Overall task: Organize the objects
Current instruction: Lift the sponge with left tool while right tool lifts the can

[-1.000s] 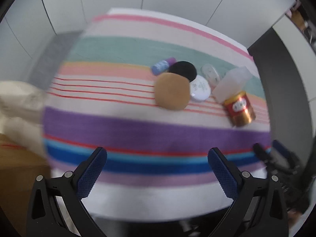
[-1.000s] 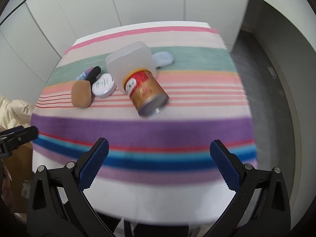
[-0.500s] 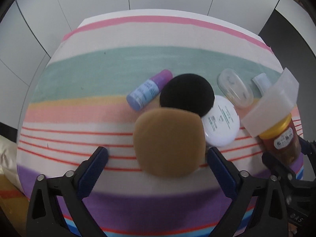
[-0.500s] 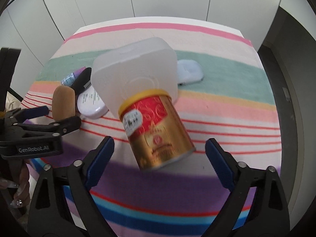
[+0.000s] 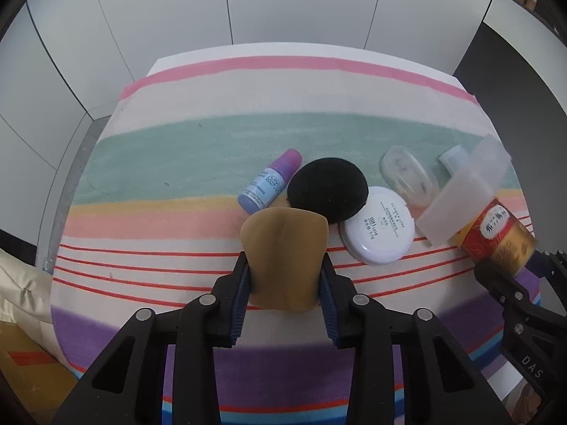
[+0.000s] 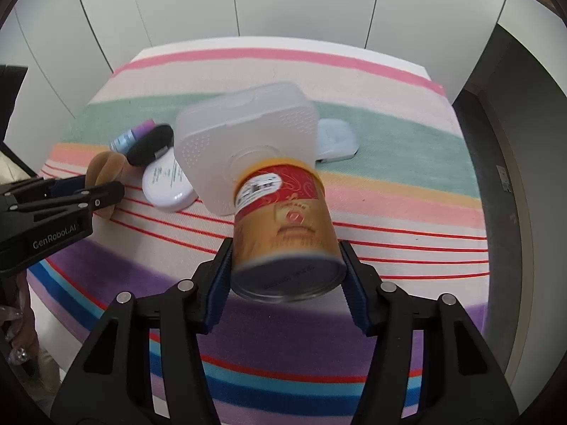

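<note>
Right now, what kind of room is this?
Probably a room at home, though I can't be sure. A table with a striped cloth stands by plain white wall panels, and on it lie make-up things: a tan sponge, a white compact.

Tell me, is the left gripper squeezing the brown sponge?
Touching. In the left wrist view the left gripper has just been closing, and both blue pads press the brown sponge's sides, pinching it inward.

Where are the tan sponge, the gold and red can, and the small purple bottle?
tan sponge (image 5: 283,248), left wrist view, middle of its face.
gold and red can (image 6: 283,226), right wrist view, middle of its side.
small purple bottle (image 5: 269,186), left wrist view, on its label.
</note>
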Demonstrator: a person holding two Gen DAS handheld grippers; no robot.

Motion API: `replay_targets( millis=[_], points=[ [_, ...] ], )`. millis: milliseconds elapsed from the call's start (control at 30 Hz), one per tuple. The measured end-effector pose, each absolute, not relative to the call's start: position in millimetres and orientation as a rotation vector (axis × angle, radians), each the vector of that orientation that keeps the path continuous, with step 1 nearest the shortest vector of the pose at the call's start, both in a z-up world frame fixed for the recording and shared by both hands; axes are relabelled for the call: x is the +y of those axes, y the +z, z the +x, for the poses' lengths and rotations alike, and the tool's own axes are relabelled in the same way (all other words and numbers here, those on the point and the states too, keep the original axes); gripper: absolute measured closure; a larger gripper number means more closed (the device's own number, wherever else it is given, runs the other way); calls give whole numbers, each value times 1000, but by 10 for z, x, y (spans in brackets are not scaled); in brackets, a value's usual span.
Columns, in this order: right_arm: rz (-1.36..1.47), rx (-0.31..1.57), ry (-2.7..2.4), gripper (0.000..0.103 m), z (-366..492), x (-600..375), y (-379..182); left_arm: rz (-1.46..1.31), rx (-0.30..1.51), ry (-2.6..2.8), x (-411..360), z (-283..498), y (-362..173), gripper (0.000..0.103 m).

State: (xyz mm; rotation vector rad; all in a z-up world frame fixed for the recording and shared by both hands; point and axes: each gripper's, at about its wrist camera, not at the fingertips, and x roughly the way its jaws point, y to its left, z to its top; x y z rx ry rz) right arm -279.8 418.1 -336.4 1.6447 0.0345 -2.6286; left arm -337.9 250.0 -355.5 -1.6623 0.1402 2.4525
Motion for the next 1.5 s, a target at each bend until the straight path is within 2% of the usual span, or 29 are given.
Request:
replay_targets(
  millis=[667,833,1100,1300,1500],
  points=[
    [1575,4,-2708,46,-2677,4136,-2709,-1609,92,2523,2261,-3272,-2893,68],
    [1526,0,-2760,46,-2635,4129,-2325,-1545,72,2574,2195,-3227,-2450,68],
    [1461,-21,-2828,46,-2502,4121,-1585,-1395,57,2656,2100,-2991,-1455,68],
    [1418,-9,-2871,46,-2356,4101,-979,-1286,143,2759,2065,-2715,-708,67],
    [1340,-67,-2886,46,-2099,4012,-378,-1260,82,2768,1974,-2452,-272,67]
  ],
)
